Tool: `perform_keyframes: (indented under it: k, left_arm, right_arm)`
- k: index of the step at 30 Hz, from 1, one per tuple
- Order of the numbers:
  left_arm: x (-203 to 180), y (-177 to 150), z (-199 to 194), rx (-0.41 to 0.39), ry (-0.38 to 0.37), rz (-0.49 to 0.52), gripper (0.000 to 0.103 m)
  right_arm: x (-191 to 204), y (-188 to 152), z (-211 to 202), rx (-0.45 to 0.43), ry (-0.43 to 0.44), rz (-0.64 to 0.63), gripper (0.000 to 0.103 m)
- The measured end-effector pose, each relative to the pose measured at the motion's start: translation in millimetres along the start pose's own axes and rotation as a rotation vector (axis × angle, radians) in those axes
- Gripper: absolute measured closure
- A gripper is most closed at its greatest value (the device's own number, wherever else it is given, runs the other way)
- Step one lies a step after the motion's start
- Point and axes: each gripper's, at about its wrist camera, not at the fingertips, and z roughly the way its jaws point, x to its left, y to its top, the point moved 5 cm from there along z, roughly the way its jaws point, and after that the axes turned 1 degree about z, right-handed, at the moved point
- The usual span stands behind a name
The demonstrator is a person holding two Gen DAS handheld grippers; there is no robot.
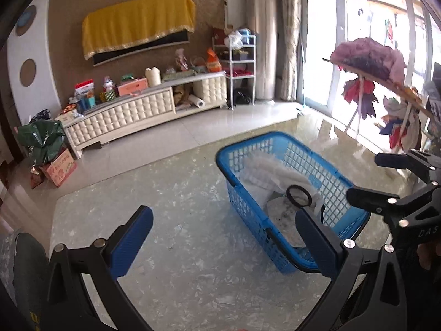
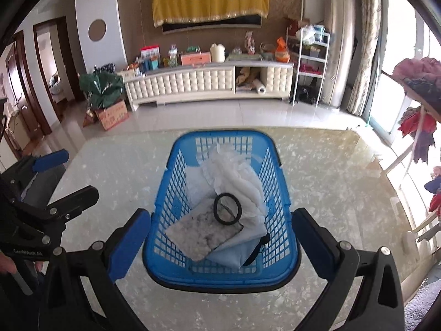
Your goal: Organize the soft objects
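Both grippers hung above blue basket (image 2: 220,273), jaws spread, nothing held: right gripper (image 2: 220,237), left gripper (image 1: 223,237). White cloth (image 2: 237,176), black hair tie (image 2: 227,208) lay inside basket. Best withdraw clear of rim, avoid snagging.

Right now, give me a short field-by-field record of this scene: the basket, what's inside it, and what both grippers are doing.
surface: glossy marbled table
basket: blue plastic basket, standing on the table
contents: white ruffled cloth, pale blue cloth, speckled grey-white cloth
on top: black hair tie, lying on the cloths
left gripper: open, empty, beside the basket
right gripper: open wide, empty, above the basket's near end
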Motion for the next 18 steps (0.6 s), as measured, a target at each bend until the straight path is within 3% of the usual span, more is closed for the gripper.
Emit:
perform_keyframes:
  k: [7, 12, 18]
  left_arm:
    - [22, 1, -26, -0.091, 0.032, -0.100, 0.000]
    - [28, 2, -46, -0.146, 0.126, -0.088, 0.000]
    - [30, 0, -62, -0.176, 0.128, -0.086, 0.000]
  right_arm:
    - [20, 0, -13, -0.076, 0.010, -0.002, 0.000]
    - [35, 8, -13, -0.108, 0.028, -0.031, 0.000]
    - [42, 16, -6, -0.143, 0.060, -0.047, 0.000]
